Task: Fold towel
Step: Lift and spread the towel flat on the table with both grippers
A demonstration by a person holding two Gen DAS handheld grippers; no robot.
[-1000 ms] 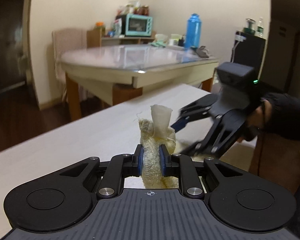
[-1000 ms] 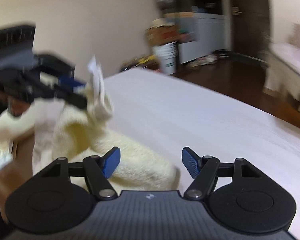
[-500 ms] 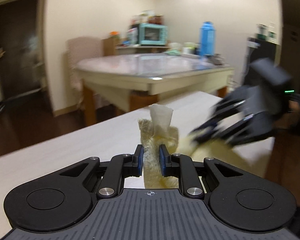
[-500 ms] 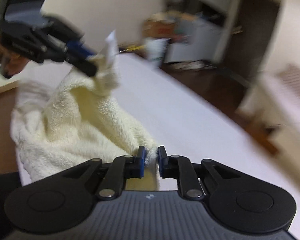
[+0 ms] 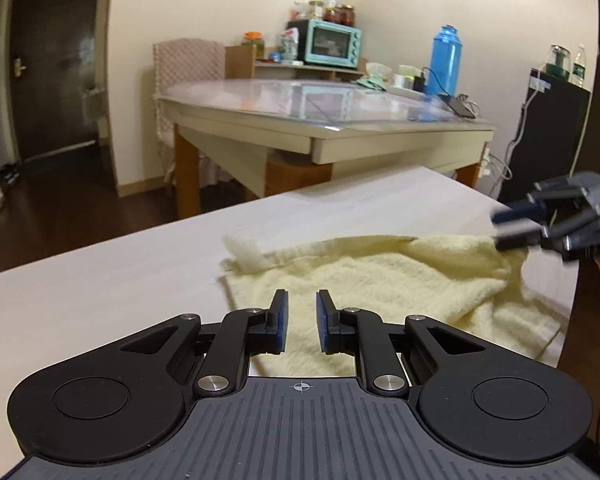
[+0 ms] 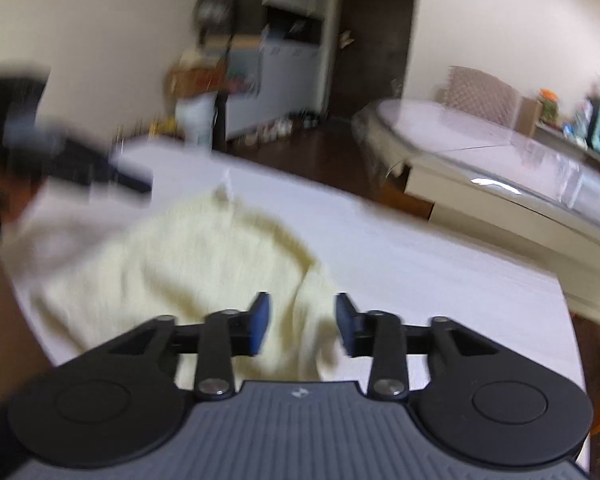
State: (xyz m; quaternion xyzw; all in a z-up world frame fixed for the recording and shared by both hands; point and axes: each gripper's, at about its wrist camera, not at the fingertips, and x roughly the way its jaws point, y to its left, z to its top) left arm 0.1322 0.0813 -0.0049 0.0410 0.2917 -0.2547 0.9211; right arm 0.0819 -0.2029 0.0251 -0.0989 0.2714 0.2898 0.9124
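The left gripper (image 5: 299,322) sits at the bottom centre of its view with its blue pads apart and nothing between them; half a second ago those pads were clamped on a bunched corner of the towel (image 5: 380,280), so that corner has just been let go. It now lies on the white table (image 5: 120,264) in mid-frame, a white tag (image 5: 246,252) sticking up at its far left corner. The right gripper (image 6: 302,322), low centre in its own blurred view, also has its pads spread with cloth lying under and between them, where half a second ago they were pinched on an edge. In the left view it appears at the right edge of the frame, beside the towel's raised far-right corner, though blur hides whether it touches. Both releases suggest the towel has been laid out, and a fresh grip on the corners looks needed before a fold.
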